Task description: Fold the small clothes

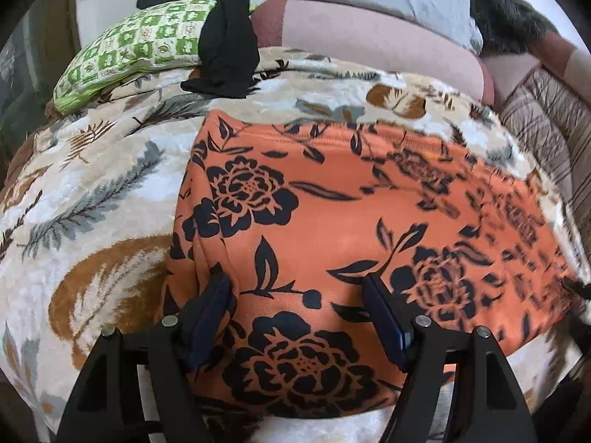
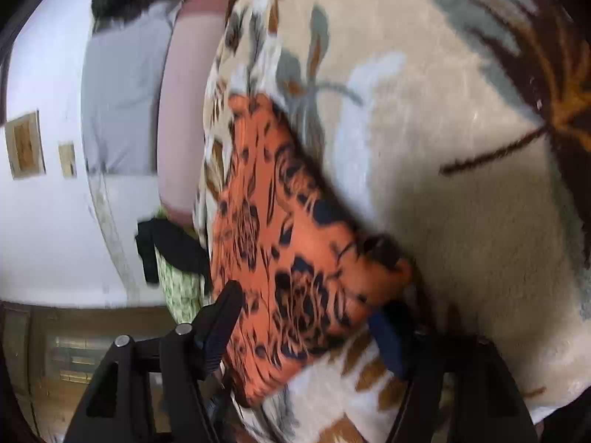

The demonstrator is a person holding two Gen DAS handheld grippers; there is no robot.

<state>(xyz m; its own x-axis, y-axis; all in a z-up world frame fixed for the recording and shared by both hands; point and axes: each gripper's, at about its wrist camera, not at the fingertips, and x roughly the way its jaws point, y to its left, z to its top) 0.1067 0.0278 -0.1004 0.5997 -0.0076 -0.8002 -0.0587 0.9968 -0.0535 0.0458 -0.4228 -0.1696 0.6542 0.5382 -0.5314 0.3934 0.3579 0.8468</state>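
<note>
An orange garment [image 1: 332, 214] printed with black flowers lies spread on a leaf-patterned blanket [image 1: 92, 192] covering the bed, its right side smeared by motion blur and its near hem cut off behind the left gripper [image 1: 295, 288]. That gripper's jaws stand wide apart over the cloth, angled steeply down, clamping nothing. In the right wrist view, rolled sideways and blurred, the right gripper [image 2: 306, 313] has a bunched corner of the garment between its jaws; whether they grip it is hard to make out. Behind, a black garment [image 1: 229, 48] drapes over a green checked pillow [image 1: 140, 48].
</note>
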